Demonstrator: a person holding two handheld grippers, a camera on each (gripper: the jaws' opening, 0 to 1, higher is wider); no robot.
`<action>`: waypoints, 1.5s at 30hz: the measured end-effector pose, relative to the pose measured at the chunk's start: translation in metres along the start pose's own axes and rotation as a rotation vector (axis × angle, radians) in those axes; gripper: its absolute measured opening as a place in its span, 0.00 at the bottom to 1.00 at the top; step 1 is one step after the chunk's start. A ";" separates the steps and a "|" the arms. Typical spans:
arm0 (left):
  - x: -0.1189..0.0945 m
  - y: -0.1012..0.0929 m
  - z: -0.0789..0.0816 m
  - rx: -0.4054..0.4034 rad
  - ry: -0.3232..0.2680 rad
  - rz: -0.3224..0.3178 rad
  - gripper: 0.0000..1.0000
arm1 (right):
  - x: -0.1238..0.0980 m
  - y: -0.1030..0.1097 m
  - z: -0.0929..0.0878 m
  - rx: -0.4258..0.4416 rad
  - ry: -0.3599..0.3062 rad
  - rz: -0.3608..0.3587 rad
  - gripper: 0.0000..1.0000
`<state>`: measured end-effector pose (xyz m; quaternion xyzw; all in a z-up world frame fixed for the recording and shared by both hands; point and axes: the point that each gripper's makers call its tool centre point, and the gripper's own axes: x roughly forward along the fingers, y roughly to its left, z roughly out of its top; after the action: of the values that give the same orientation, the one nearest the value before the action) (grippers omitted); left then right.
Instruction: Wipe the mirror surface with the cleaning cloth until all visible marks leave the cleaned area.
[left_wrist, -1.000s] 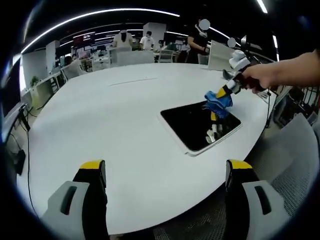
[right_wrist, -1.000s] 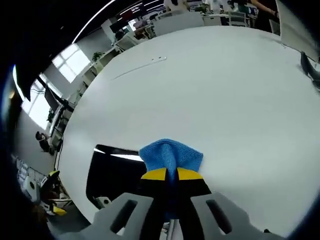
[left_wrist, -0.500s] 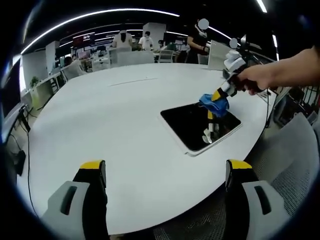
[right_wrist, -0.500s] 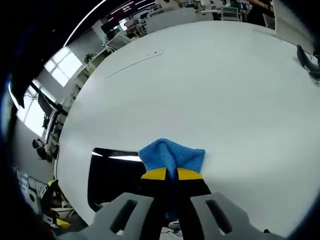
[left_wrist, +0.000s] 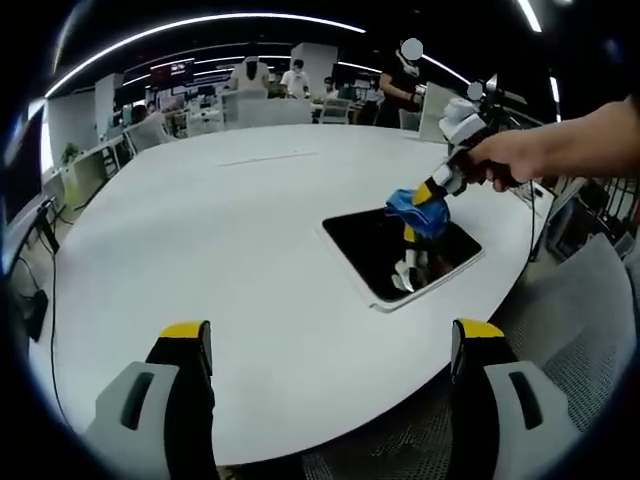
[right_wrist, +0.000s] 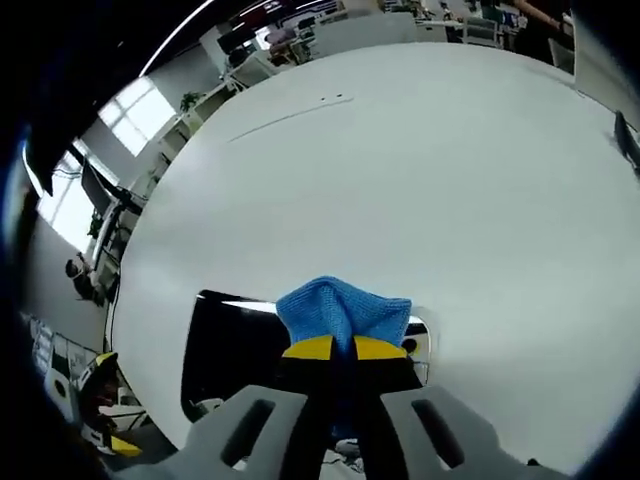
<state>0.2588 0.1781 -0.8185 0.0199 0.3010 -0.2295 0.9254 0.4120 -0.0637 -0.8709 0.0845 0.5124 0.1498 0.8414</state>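
A dark rectangular mirror with a white rim lies flat on the white table, near its right edge. My right gripper, held by a hand, is shut on a blue cleaning cloth and presses it onto the mirror's far part. In the right gripper view the cloth bunches over the yellow-tipped jaws of the right gripper, with the mirror beneath and to the left. My left gripper hovers open over the table's near edge, well short of the mirror.
The round white table stretches far beyond the mirror. Chairs, desks and several people stand at the back of the office. A grey mesh chair sits at the right, close to the table edge.
My right gripper has slid the blue cloth leftward and further in over the mirror. The left gripper has barely moved.
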 end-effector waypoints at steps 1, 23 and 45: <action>0.000 -0.001 0.000 0.003 0.003 -0.004 0.99 | 0.000 0.002 0.000 0.000 0.002 0.001 0.00; 0.000 -0.001 0.000 0.041 0.014 0.003 0.99 | 0.029 0.080 0.008 -0.081 0.027 0.091 0.00; 0.004 0.006 0.001 0.047 0.020 0.014 0.98 | 0.041 0.116 0.011 -0.138 0.053 0.136 0.00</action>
<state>0.2649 0.1814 -0.8200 0.0458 0.3048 -0.2300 0.9231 0.4204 0.0598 -0.8662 0.0570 0.5159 0.2437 0.8193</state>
